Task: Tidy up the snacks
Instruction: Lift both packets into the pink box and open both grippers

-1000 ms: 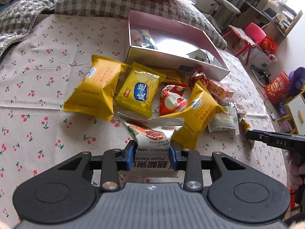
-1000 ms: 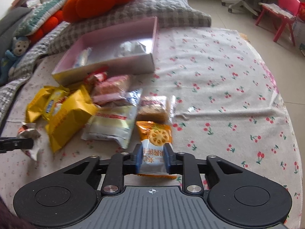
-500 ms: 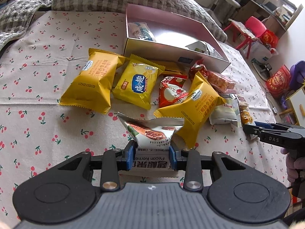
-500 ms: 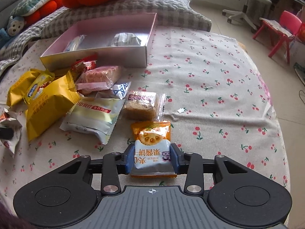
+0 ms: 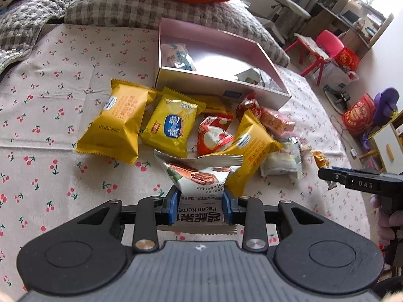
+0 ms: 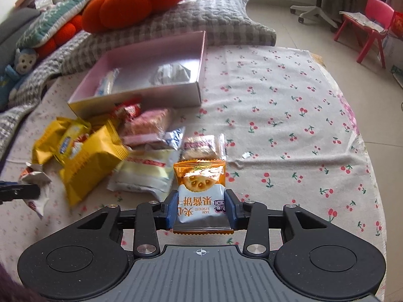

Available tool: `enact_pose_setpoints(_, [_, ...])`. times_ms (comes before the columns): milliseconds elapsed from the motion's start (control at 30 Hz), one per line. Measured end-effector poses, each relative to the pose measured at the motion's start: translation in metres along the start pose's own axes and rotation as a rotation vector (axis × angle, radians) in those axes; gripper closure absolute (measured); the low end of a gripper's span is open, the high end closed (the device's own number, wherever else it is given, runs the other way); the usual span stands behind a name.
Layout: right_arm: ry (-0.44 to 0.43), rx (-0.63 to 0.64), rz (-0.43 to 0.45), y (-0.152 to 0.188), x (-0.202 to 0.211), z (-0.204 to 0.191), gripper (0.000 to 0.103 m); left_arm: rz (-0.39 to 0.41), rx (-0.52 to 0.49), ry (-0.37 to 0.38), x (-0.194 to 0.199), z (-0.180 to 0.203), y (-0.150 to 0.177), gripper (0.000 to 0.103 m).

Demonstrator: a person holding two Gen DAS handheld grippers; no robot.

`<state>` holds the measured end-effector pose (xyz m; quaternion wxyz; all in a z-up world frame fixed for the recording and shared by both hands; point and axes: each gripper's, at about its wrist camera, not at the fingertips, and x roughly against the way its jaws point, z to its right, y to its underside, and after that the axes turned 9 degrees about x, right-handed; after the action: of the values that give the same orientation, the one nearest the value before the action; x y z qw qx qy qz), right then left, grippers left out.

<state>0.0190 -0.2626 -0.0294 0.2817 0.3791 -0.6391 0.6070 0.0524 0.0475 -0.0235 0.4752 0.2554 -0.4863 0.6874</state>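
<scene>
My left gripper (image 5: pixel 200 198) holds a white pecan packet (image 5: pixel 199 173) between its blue pads, its jaws closing on it, just in front of the snack pile. My right gripper (image 6: pixel 202 201) is shut on an orange and white jam biscuit packet (image 6: pixel 200 181) at the pile's right end. The pile holds yellow packs (image 5: pixel 115 123), a red pack (image 5: pixel 214 136) and pale wrapped bars (image 6: pixel 143 173). Behind it stands an open pink box (image 5: pixel 221 85) with two wrapped snacks inside. The right gripper's tip (image 5: pixel 327 175) shows at the right edge of the left wrist view.
All this lies on a cherry-print cloth (image 6: pixel 289 125). Grey checked cushions (image 6: pixel 201 22) and an orange plush pumpkin (image 6: pixel 136 2) lie behind the box. A pink chair (image 6: pixel 372 20) and an office chair stand on the floor beyond the cloth's right edge.
The right jaws have widened a little around the jam biscuit packet, which was pinched narrower a second ago. The left gripper keeps the pecan packet; both hands have hardly moved.
</scene>
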Motion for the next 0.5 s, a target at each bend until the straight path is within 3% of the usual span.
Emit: enact_pose_setpoints(500, [-0.078,-0.059,0.076,-0.049,0.007,-0.018,0.065,0.070,0.061,0.061,-0.002,0.026,-0.035,0.073])
